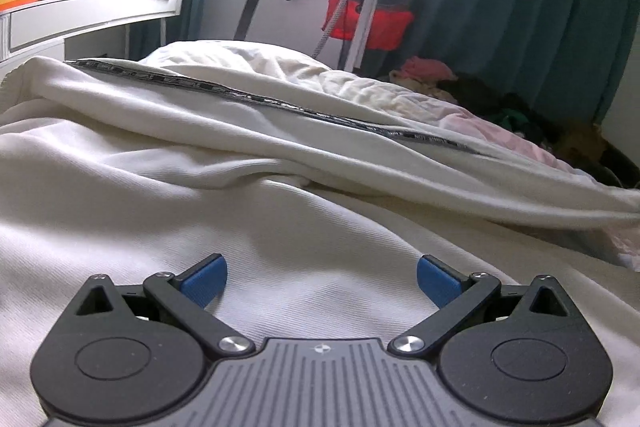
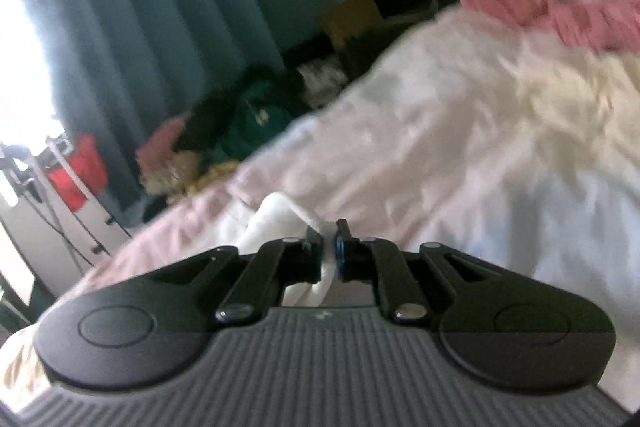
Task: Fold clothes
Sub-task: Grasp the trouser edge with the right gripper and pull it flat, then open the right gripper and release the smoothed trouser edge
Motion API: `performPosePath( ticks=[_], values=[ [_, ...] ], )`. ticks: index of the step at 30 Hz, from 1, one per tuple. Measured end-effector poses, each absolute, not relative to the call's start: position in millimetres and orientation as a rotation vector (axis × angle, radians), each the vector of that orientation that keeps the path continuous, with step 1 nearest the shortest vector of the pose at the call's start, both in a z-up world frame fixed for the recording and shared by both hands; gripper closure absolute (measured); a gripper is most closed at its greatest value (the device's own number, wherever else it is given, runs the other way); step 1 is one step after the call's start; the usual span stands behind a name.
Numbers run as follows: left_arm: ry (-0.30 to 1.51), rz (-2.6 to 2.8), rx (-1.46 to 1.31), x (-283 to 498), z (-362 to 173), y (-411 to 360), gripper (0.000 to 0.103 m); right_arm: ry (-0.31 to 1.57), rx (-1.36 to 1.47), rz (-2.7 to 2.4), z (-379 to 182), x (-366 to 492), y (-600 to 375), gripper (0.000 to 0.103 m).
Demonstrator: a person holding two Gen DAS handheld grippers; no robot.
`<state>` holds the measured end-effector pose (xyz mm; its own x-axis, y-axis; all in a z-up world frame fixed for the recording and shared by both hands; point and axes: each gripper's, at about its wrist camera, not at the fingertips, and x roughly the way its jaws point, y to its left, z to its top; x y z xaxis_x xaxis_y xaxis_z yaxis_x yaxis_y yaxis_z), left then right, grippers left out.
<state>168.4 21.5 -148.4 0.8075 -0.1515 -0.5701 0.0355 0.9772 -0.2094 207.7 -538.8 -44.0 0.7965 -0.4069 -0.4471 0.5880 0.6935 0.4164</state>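
In the left wrist view, the left gripper sits low over a white garment, its two blue-padded fingers spread wide apart with nothing between them. The garment, a twill-textured white fabric, lies rumpled across a bed and fills the near and middle of the view. A dark printed tape runs along one of its folds, from far left toward the right. Beyond it lies a wrinkled pale duvet. At far left stands a white dressing table crowded with bottles. Teal curtains hang beside a bright window, and something red hangs on a stand at the far centre. A heap of dark and pink clothes lies at far right.

The right wrist view is blurred. The right gripper has its jaws closed together on a bunched edge of the white garment, which bulges out just beyond and left of the fingertips. Past it spreads the pale pinkish duvet, with a pink cloth at far right and a pile of clothes against the teal curtain at left.
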Motion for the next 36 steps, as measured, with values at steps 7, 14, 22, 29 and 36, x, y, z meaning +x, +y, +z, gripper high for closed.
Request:
performPosePath(
  ticks=[7,14,22,29,36],
  values=[
    [0.521,-0.107,0.001,146.8,-133.5,-1.3,0.001,0.479,0.561,-0.581,-94.6,183.5,-558.5,0.092],
    [0.47,-0.119,0.082,133.5,-122.9,-23.8,0.001,0.518,0.441,-0.502,-81.1,155.8,-530.5,0.053],
    [0.441,-0.137,0.053,109.2,-104.8,-19.8,0.001,0.473,0.372,-0.25,-26.9,97.2,-438.6,0.02],
    [0.437,-0.141,0.05,78.0,-85.4,-9.6,0.001,0.448,0.287,-0.055,17.8,48.4,-358.8,0.02],
    [0.427,-0.145,0.01,35.1,-65.8,15.1,0.001,0.437,0.29,0.032,9.4,0.3,-311.6,0.02]
  ],
)
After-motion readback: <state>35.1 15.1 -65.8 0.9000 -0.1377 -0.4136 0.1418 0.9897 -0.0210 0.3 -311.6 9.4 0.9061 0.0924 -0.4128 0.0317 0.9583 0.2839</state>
